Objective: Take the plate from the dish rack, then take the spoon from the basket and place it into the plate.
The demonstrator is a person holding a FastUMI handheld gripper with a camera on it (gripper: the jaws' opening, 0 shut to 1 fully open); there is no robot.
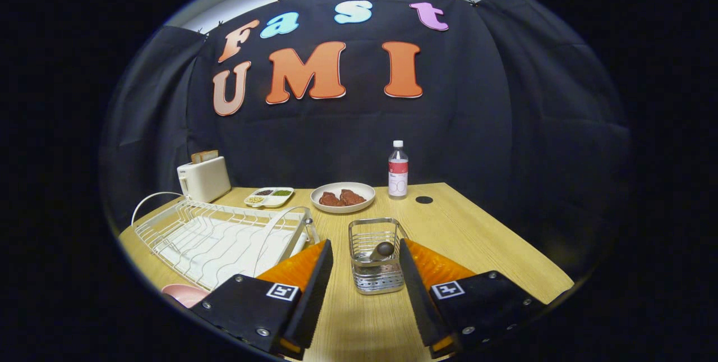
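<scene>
A small metal mesh basket stands on the wooden table just ahead of my gripper, in line with the gap between the fingers. A spoon leans inside it, bowl up. The fingers stand wide apart and hold nothing. A pink plate lies on the table beside the left finger, at the near corner of the white wire dish rack, partly hidden by the finger.
Beyond the basket sit a white plate with meat, a water bottle, a divided snack tray and a white toaster. A dark round hole marks the table near the bottle. The table edge runs along the right.
</scene>
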